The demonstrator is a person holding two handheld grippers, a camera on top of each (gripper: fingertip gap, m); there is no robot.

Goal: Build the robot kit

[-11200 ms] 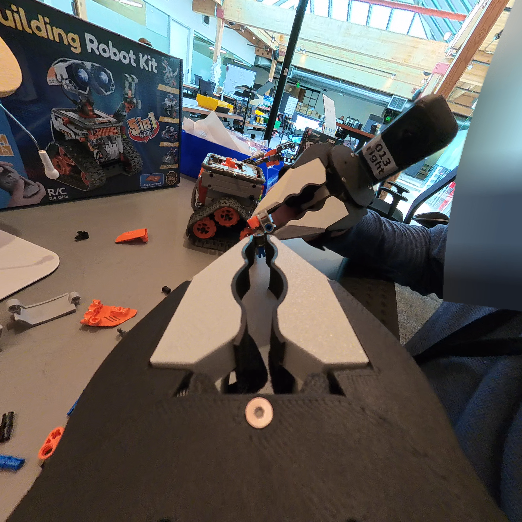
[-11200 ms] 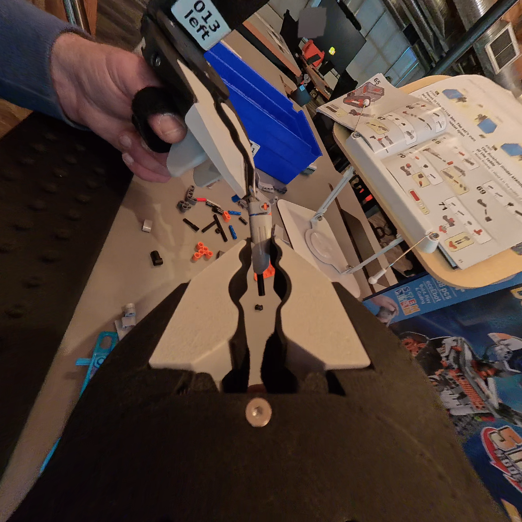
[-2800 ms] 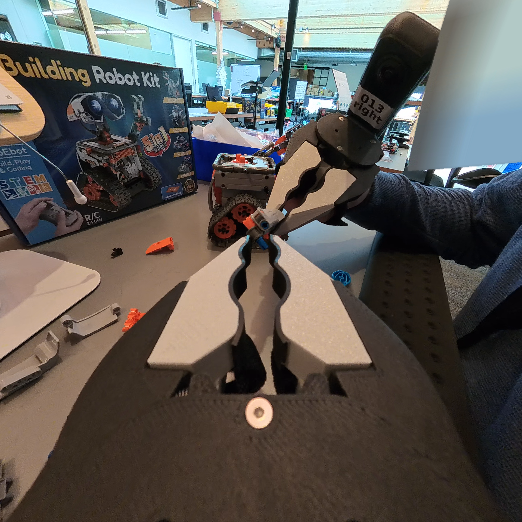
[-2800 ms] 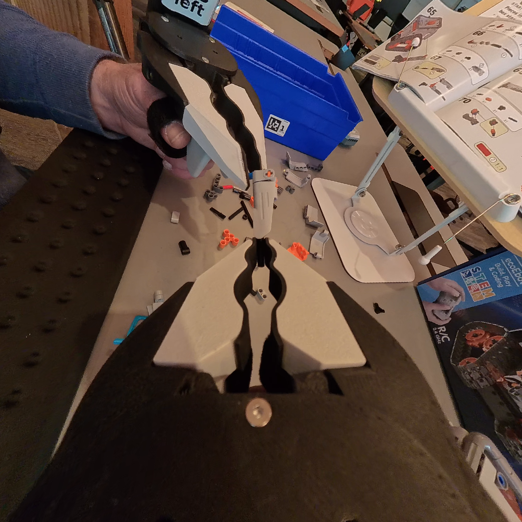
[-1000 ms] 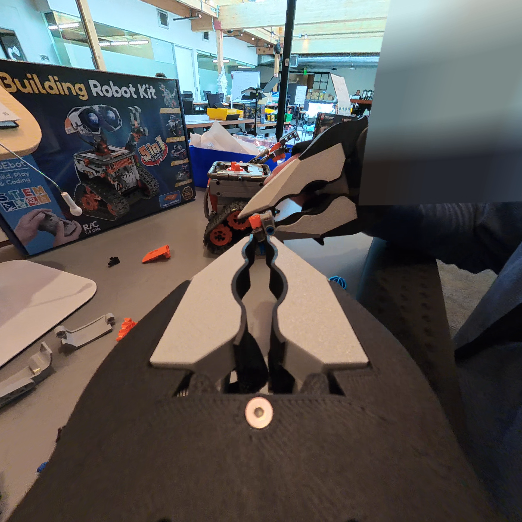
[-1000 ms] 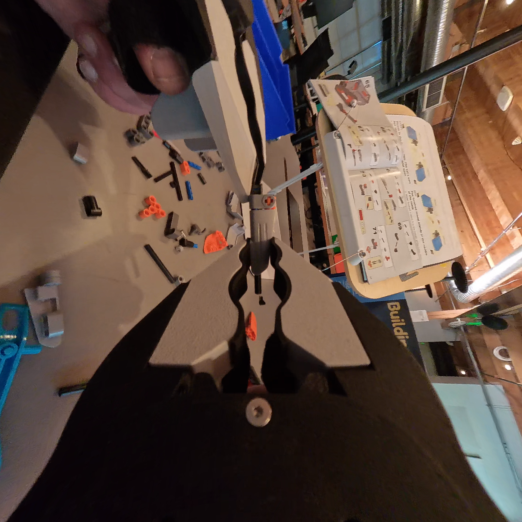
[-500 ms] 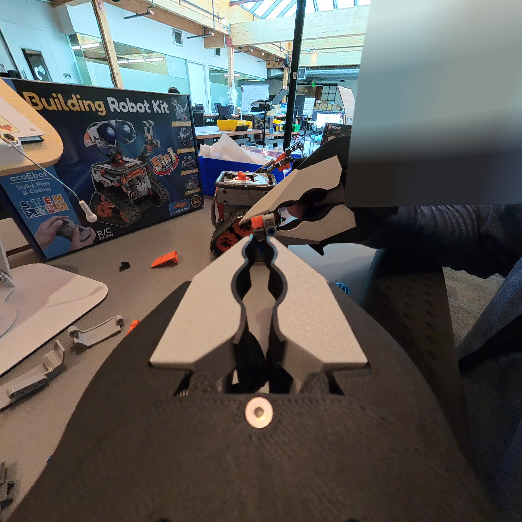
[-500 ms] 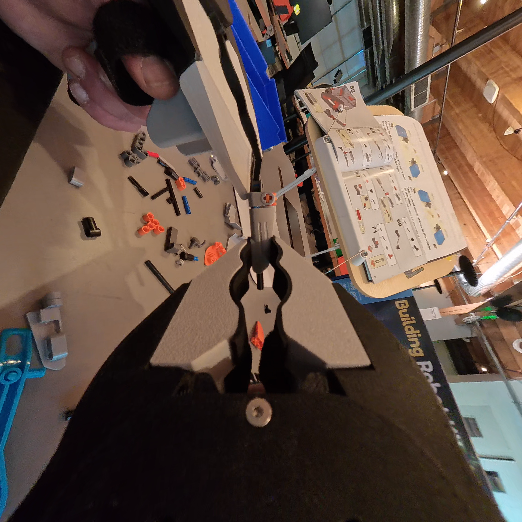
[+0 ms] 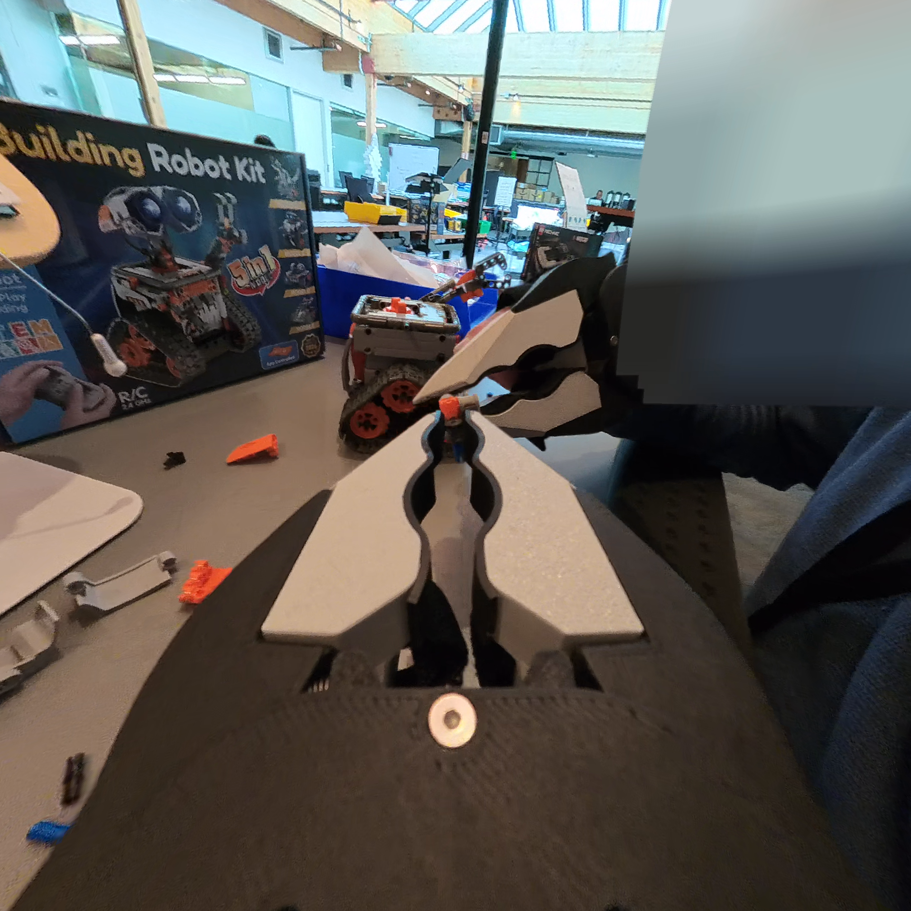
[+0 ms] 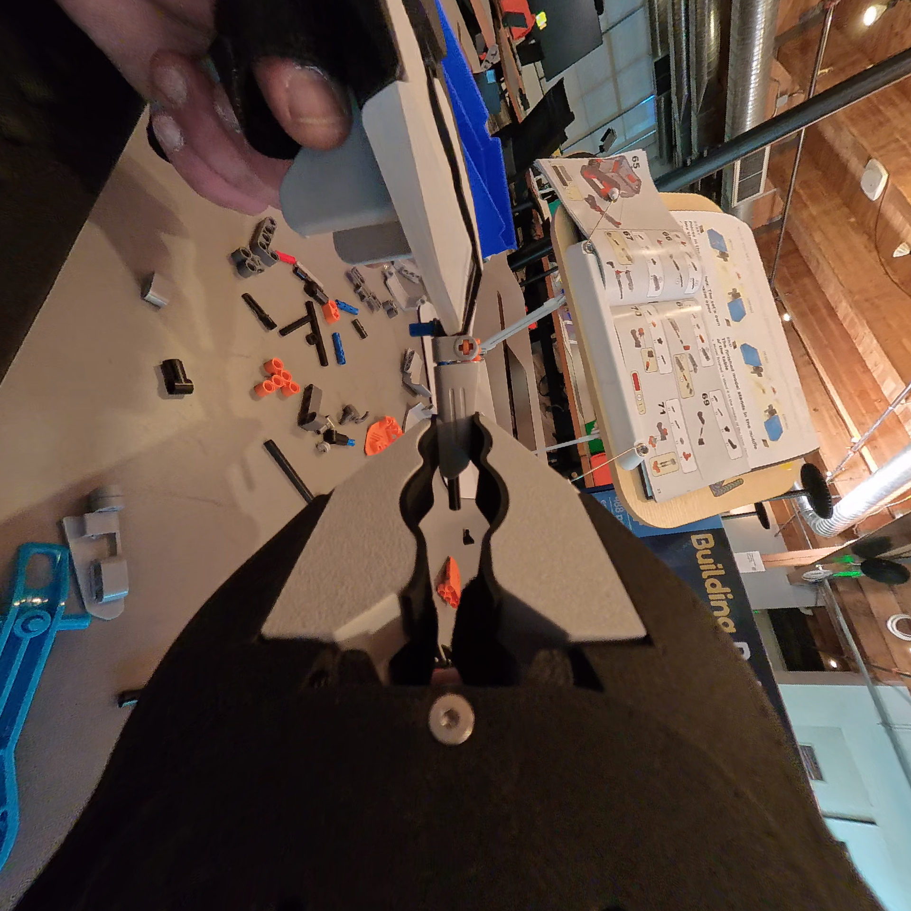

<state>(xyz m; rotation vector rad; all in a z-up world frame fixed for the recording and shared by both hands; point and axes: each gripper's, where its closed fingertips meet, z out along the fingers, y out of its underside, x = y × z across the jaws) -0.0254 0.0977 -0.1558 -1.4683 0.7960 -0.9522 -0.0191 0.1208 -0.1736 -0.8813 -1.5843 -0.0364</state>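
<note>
Left tongs (image 9: 452, 425) and right tongs (image 10: 454, 428) tip-to-tip, both clamping grey part (image 10: 456, 394)

Left wrist view light: bright, cool daylight from skylights and tall windows at the back; the panes are nearly blown out.
Right wrist view light: dimmer and warmer, with an orange cast on the wooden ceiling and small ceiling lamps showing as bright spots.
Shadows: soft ones lie beside the loose parts (image 10: 276, 379) on the grey tabletop (image 10: 98, 443); a dark shade covers the upper left corner.
Glare: a faint sheen on the kit box (image 9: 162, 276).
Blur: the near gripper body is soft; a blurred patch covers the upper right of the left view.
Distortion: strong wide-angle bending at the edges; the black pole (image 9: 485, 133) leans.
</note>
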